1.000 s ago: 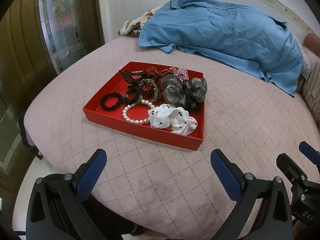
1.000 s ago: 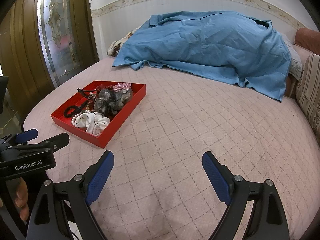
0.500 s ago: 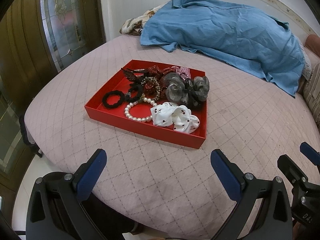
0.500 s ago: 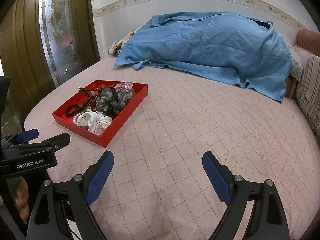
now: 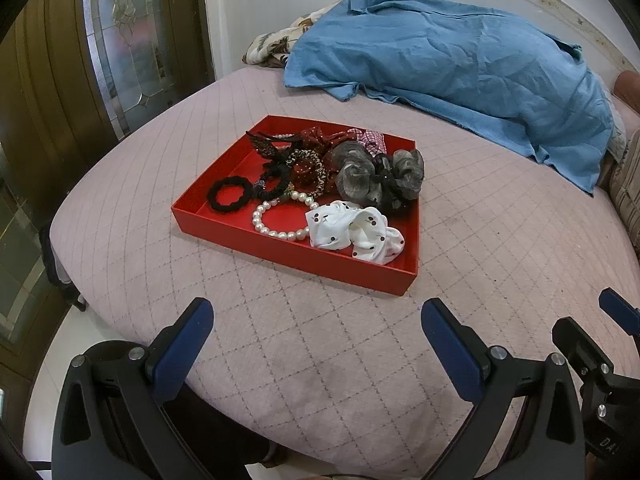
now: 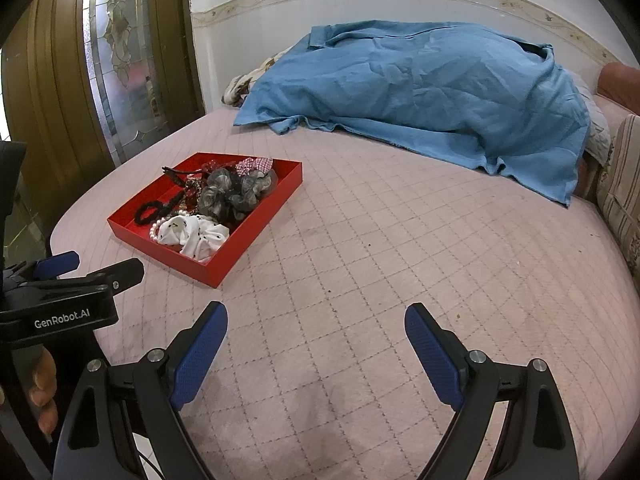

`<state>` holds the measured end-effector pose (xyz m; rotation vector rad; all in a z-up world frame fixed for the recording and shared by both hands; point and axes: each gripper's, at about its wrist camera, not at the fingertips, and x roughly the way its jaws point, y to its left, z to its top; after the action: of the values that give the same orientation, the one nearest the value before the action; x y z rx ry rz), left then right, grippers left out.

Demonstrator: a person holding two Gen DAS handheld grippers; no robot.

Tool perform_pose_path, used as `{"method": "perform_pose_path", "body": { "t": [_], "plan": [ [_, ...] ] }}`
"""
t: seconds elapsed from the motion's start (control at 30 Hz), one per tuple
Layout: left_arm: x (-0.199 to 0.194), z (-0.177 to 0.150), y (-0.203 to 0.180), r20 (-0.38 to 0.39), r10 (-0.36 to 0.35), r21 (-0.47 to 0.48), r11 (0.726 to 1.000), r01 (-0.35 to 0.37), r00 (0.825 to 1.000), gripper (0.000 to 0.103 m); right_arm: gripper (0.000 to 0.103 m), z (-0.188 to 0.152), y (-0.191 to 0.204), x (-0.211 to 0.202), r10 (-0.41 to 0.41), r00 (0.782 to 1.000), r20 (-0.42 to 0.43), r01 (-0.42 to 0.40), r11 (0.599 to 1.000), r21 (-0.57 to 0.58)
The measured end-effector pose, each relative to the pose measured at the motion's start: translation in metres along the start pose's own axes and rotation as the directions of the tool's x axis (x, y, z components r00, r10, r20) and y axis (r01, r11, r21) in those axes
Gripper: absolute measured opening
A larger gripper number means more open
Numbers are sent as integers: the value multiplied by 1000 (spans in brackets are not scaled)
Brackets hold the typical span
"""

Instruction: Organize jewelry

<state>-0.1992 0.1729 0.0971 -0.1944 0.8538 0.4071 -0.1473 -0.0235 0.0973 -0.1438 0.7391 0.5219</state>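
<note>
Red tray (image 5: 280, 254), centre frame on the bed (image 5: 320, 340): holds pearl bracelet (image 5: 276, 222), tangled scrunchies. Risk: pinching one piece likely drags its neighbours out; soft mattress may tip the tray. Left hand-held gripper (image 5: 316, 340), right hand-held gripper (image 6: 316, 350): lower frame, level, spread wide, empty.

Red tray (image 5: 280, 254) on bed (image 5: 360, 360) (pearls (image 5: 280, 234) inside), left claw (image 5: 316, 344) agape

You see a shallow red cardboard tray (image 5: 280, 250), a white fabric scrunchie with black dots (image 5: 356, 232), a pink diamond-quilted bedcover (image 5: 320, 344), a plain blue sheet (image 5: 460, 64)
</note>
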Motion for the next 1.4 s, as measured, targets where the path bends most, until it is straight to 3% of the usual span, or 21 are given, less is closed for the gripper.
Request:
{"method": "perform_pose_path", "body": {
  "t": [1.4],
  "plan": [
    [5,2,4,-12,9,-10,1000,-9,1000,103,93,-3,0,1,14,1000,0,-14,1000,9]
  ]
}}
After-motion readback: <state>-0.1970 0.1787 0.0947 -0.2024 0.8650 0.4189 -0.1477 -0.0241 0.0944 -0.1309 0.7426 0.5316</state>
